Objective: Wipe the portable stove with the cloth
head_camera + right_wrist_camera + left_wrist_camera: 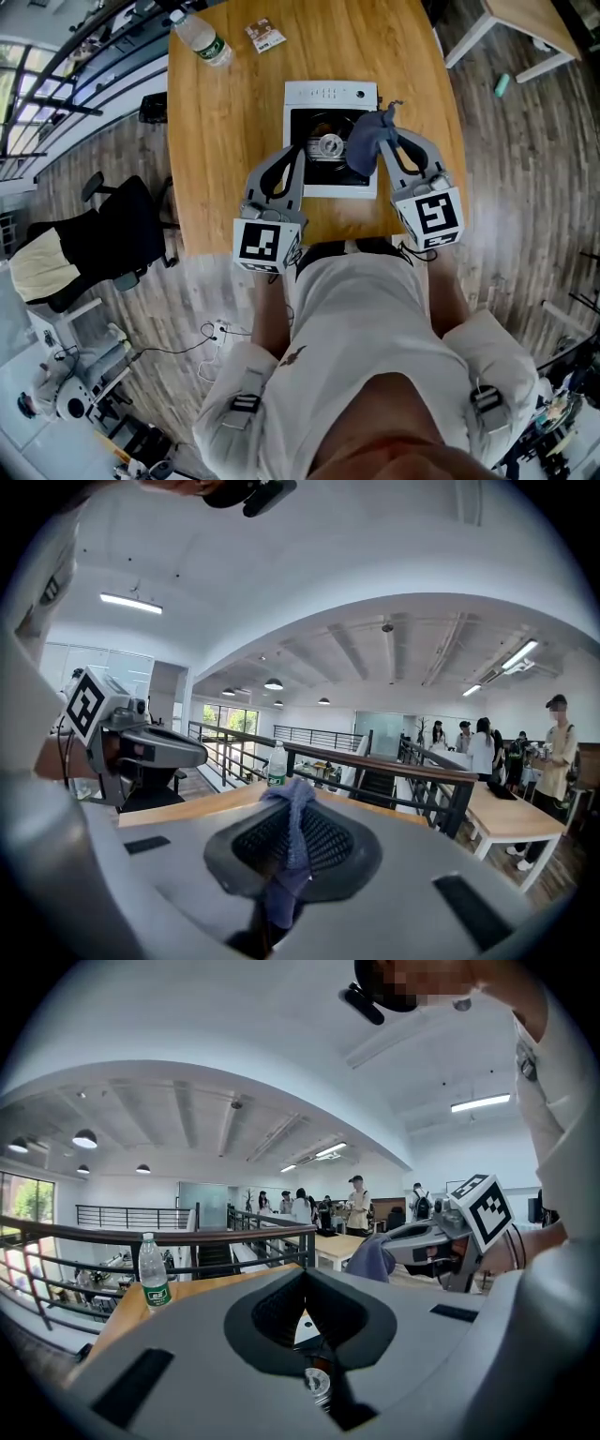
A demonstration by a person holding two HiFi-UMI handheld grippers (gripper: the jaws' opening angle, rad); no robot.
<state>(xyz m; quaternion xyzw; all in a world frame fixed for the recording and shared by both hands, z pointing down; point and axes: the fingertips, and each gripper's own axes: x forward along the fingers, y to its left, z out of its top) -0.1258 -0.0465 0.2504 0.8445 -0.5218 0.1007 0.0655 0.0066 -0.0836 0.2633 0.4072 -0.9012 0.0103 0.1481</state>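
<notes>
While the tabletop (216,169) carries the portable stove (330,95) at its centre, no wiping contact is evident. Above the stove's left side, the left gripper (298,155) has its fingers clenched on nothing. Above its right side, the right gripper (384,129) has its fingers grasping the cloth (364,142), which appears clear of the stove. How much wiping remains cannot be judged.

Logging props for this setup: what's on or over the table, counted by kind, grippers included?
stove: 1
cloth: 1
bottle: 1
packet: 1
grippers: 2, left gripper and right gripper
Total: 6
</notes>
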